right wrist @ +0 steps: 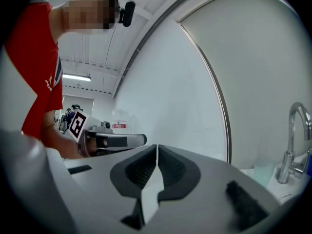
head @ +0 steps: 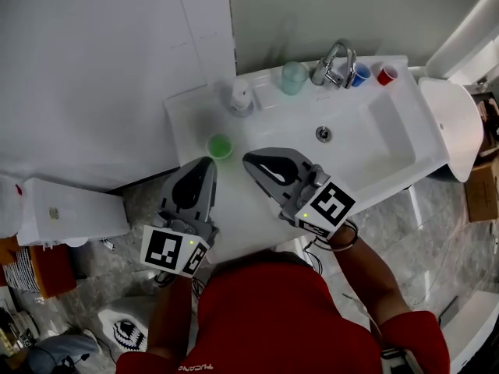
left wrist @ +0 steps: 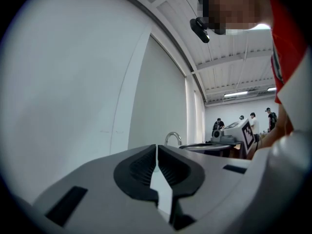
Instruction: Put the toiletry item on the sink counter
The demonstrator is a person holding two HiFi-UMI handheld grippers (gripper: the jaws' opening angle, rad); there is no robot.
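Note:
A small green round container (head: 220, 146) stands on the white sink counter (head: 187, 119), at its left front. Behind it are a clear pump bottle (head: 241, 97) and a pale green cup (head: 294, 77). My left gripper (head: 207, 162) hovers just in front of the green container, shut and holding nothing. In the left gripper view its fingertips (left wrist: 156, 147) meet, with the faucet (left wrist: 173, 138) beyond. My right gripper (head: 248, 160) is over the counter's front edge, pointing left, also shut and empty. In the right gripper view its jaws (right wrist: 157, 147) touch.
The chrome faucet (head: 335, 65) stands behind the basin drain (head: 323, 133), with a blue cup (head: 360, 75) and a red cup (head: 386, 75) to its right. A toilet (head: 452, 123) is at the right, and a white box (head: 70, 209) sits on the floor at the left.

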